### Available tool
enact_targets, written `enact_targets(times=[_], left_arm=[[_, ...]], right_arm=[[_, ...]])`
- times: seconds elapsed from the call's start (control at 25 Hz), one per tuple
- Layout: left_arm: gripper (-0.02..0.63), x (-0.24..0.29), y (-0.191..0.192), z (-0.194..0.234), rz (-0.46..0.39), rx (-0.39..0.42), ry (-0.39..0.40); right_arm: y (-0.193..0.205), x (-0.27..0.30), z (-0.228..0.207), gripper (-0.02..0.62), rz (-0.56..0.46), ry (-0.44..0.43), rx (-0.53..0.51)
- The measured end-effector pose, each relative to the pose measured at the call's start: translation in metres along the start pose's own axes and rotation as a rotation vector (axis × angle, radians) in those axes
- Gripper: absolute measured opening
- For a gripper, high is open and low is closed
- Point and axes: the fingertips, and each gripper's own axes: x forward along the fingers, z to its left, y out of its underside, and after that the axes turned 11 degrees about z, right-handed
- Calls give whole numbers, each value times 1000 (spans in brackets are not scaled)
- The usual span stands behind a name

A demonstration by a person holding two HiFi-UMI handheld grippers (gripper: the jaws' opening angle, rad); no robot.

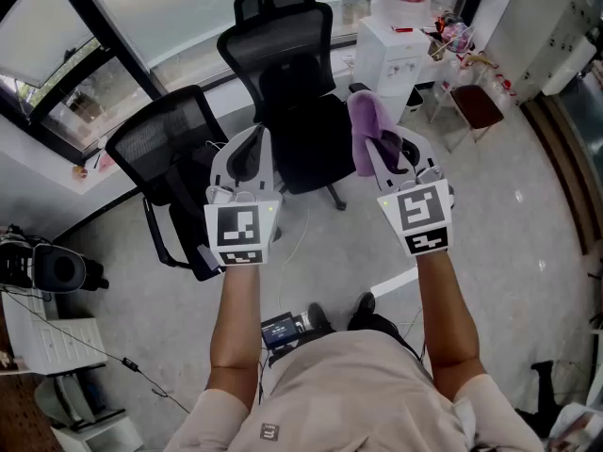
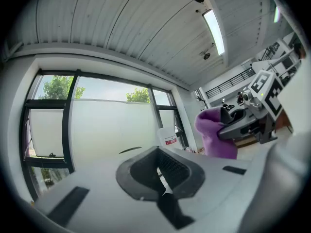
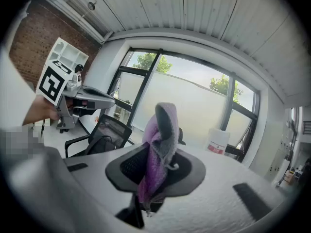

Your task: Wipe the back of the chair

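Cloth at the ready, seen from the head: the right gripper (image 1: 388, 149) holds a purple cloth (image 1: 361, 130) up at chest height, its free end standing above the jaws. The black chair (image 1: 287, 83) stands ahead by the window (image 1: 57, 26), and nothing touches it yet. The left gripper (image 1: 247, 153) is raised level beside the right one. A second, mesh-backed chair (image 1: 160, 149) stands to the left.

From the left gripper: its jaws are pressed together with nothing between them. That probably leaves it free to steady the chair while the other wipes.

From the right gripper: the jaws are clamped on the cloth near its lower end, so a loose fold rises clear of the tips. That fold looks like the part meant to meet the chair back. Wiping appears not to have started.
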Motion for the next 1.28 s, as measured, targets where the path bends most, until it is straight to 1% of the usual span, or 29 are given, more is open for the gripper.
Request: enact_targets(times=[0.68, 0.92, 1.12, 1.28], left_arm=[[8, -2, 10, 21, -8, 2, 7], [8, -3, 11, 28, -13, 2, 16], [8, 4, 11, 31, -12, -1, 11], [8, 19, 12, 34, 1, 2, 0]], right_arm=[[-6, 12, 16, 74, 8, 15, 10], [-14, 14, 21, 78, -6, 7, 38], [-20, 21, 17, 78, -22, -2, 48], [-21, 38, 4, 78, -26, -12, 48]])
